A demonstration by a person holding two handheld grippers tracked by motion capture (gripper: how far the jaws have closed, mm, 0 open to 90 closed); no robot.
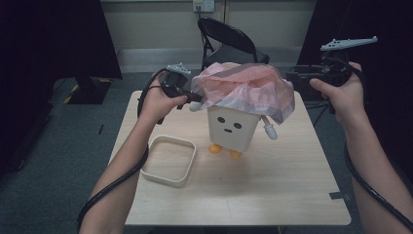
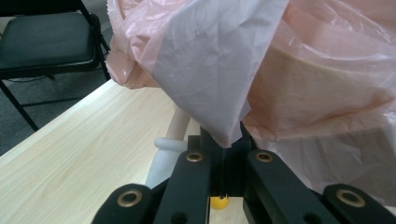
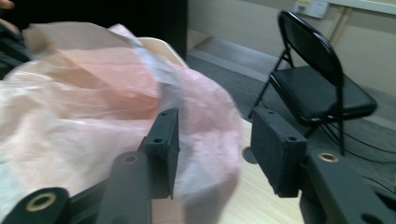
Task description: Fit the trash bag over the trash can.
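From the high view we see the left gripper (image 1: 191, 95) at the left edge of the pink plastic bag (image 1: 246, 87), which is draped over the top of a cream bin (image 1: 232, 126) with a drawn face, small white arms and orange feet, standing a little behind the middle of the table (image 1: 272, 180). The left gripper view adds what the high view cannot resolve: the jaws are closed together on a downward fold of the bag (image 2: 219, 84), pinched between the tips, with one white arm of the bin (image 2: 161, 161) and an orange foot just behind and below the jaws. The right gripper (image 1: 304, 77) is held up at the bag's right edge; in the high view we cannot tell its opening. The right gripper view settles it: the jaws stand wide apart and hold nothing, the left one in front of the bag (image 3: 93, 107), the other over bare table; the picture is somewhat blurred. We also note a cream square tray (image 1: 169, 161) lying on the table near the left forearm, well apart from the bin. The table is light wood grain. Beyond it stands a black folding chair (image 1: 229, 39) on grey carpet, against a pale wall carrying a socket plate (image 1: 203, 5), with dark curtains on both sides.
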